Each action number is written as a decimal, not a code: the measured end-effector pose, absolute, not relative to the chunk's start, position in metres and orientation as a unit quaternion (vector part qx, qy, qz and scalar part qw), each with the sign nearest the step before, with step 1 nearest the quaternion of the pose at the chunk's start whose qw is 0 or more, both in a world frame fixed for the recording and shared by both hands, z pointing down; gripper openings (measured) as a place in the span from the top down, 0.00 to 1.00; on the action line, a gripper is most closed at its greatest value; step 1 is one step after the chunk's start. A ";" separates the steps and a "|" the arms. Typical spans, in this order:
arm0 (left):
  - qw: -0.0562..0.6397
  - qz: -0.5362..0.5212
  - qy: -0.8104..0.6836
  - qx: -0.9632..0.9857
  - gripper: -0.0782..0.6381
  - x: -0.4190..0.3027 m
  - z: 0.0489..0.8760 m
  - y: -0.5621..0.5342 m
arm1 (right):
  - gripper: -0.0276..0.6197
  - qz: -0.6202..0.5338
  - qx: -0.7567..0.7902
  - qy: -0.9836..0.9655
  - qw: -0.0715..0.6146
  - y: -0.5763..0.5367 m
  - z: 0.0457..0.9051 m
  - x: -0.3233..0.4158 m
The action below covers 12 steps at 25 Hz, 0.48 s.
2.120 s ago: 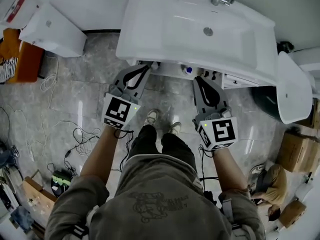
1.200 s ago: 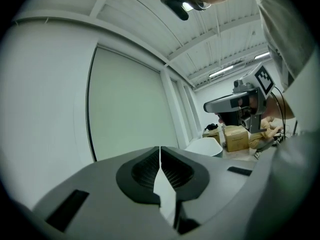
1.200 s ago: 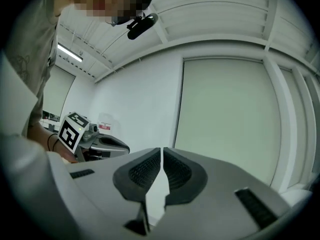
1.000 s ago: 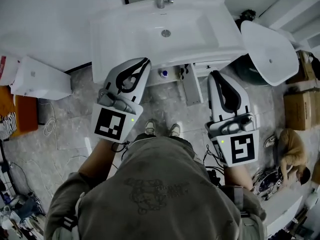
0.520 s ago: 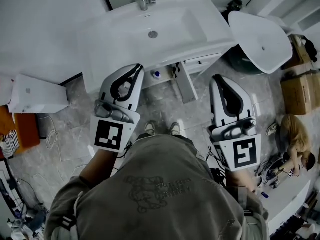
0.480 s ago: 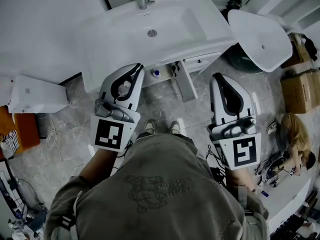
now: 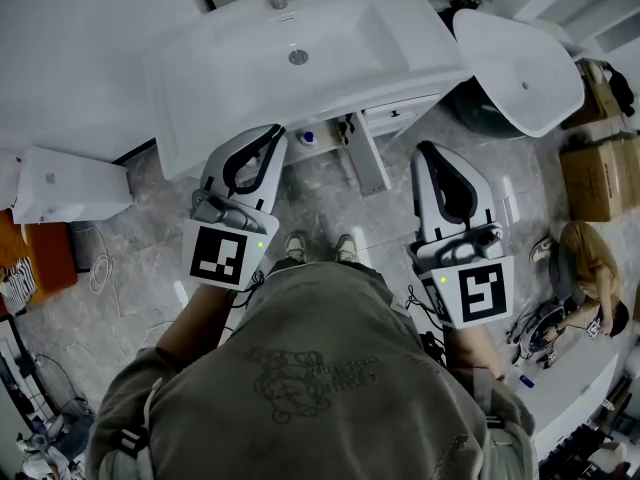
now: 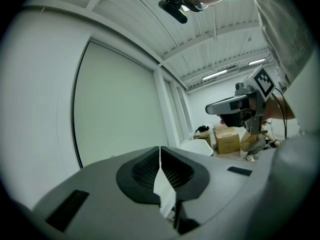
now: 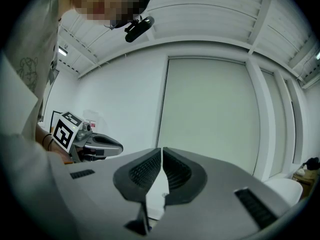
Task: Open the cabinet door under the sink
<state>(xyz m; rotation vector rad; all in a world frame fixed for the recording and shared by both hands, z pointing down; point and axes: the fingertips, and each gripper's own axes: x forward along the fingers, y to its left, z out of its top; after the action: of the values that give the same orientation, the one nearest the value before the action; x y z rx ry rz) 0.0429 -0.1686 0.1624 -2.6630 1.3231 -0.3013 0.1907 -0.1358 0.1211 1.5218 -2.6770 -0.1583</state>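
Left gripper (image 7: 277, 132) back; cabinet door (image 7: 368, 163) lengthwise toward shoes (image 7: 297, 246)

No word, brand or number can be read anywhere. In the head view, below the sink (image 7: 230, 53), the person's sweatshirt (image 7: 330, 313) carries a printed emblem (image 7: 298, 376) with a line of lettering across it, too small and creased to make out. Between that emblem and the sink, the left cube (image 7: 222, 254) on the left tongs (image 7: 273, 136) and the right cube (image 7: 483, 291) on the right tongs (image 7: 426, 151) each bear a black-and-white square code, a pattern of blocks rather than letters.
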 end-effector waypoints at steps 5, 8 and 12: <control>0.080 -0.098 0.449 -0.885 0.86 0.040 0.159 -0.168 | 0.91 -0.045 0.492 -0.869 0.040 -0.134 0.125 0.189; 0.082 -0.099 0.450 -0.884 0.86 0.037 0.157 -0.167 | 0.91 -0.056 0.493 -0.868 0.031 -0.137 0.118 0.185; 0.084 -0.102 0.453 -0.881 0.86 0.035 0.158 -0.167 | 0.91 -0.065 0.484 -0.872 0.024 -0.137 0.120 0.187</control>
<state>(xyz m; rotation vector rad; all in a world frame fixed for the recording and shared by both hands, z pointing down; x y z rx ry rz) 0.0353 -0.1671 0.1578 -2.6307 1.3531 -0.3058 0.1866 -0.1371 0.1196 1.4984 -2.6980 -0.2022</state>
